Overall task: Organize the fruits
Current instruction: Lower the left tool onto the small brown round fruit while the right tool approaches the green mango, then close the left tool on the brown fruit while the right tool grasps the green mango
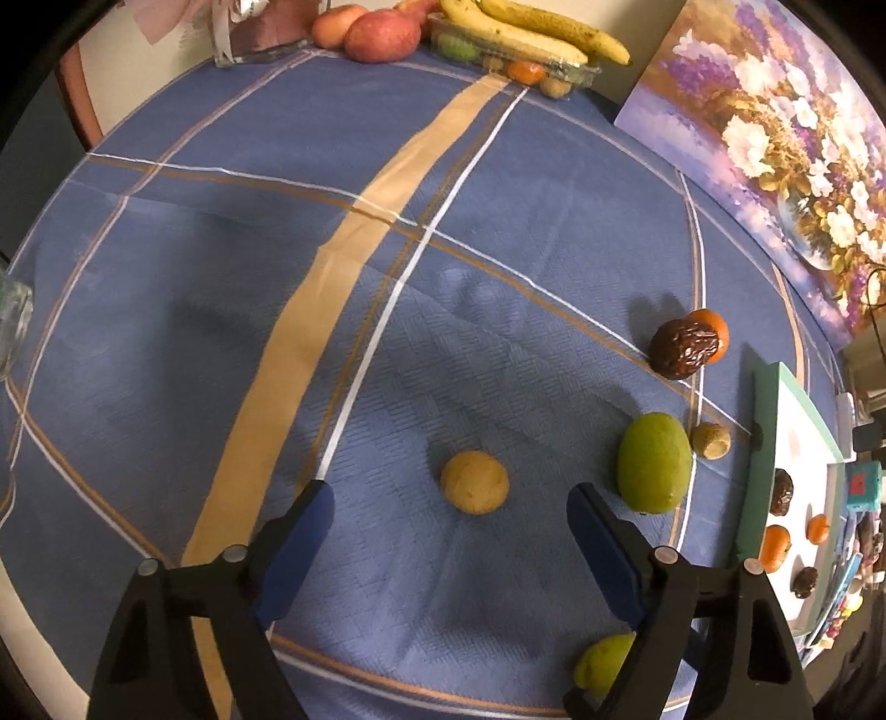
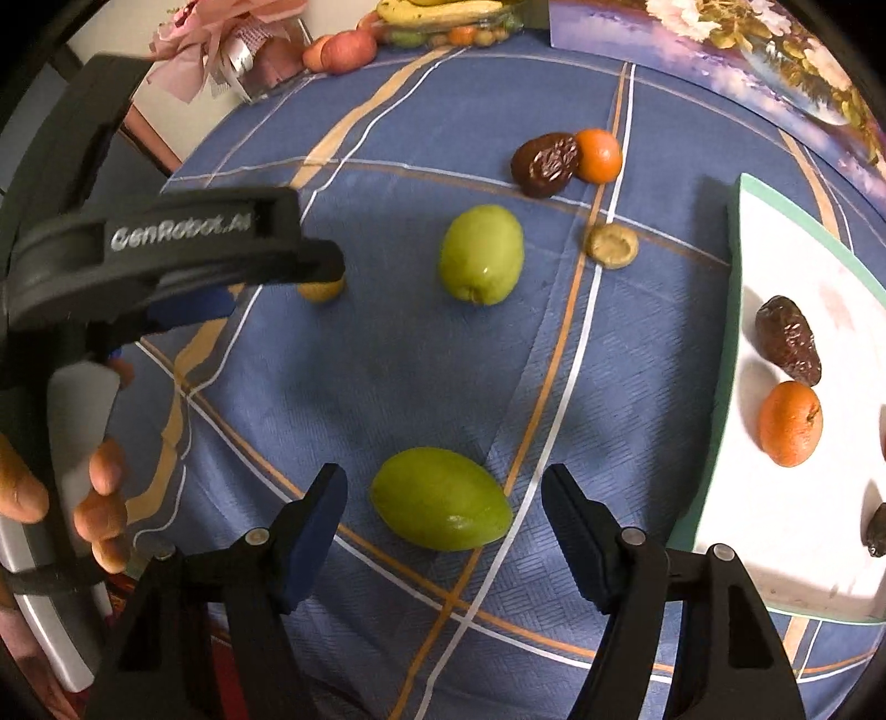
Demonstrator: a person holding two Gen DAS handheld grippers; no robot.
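In the left wrist view a round tan fruit (image 1: 474,482) lies on the blue cloth, just ahead of my left gripper (image 1: 449,488). The jaws stand open on either side of it and do not touch it. My right gripper (image 2: 443,471) is open around a green oval fruit (image 2: 440,498), with a gap at each pad. A second green fruit (image 2: 482,253), a small tan fruit (image 2: 612,245), a brown date (image 2: 545,163) and a small orange (image 2: 598,155) lie further off. The white tray (image 2: 775,266) at the right holds a date (image 2: 789,338) and an orange (image 2: 789,423).
Bananas (image 1: 531,27), apples (image 1: 382,36) and a clear plastic fruit box (image 1: 515,61) sit at the table's far edge beside a glass vase (image 1: 260,33). A flower painting (image 1: 775,138) leans along the right. A hand (image 2: 99,498) holds the left tool at the left.
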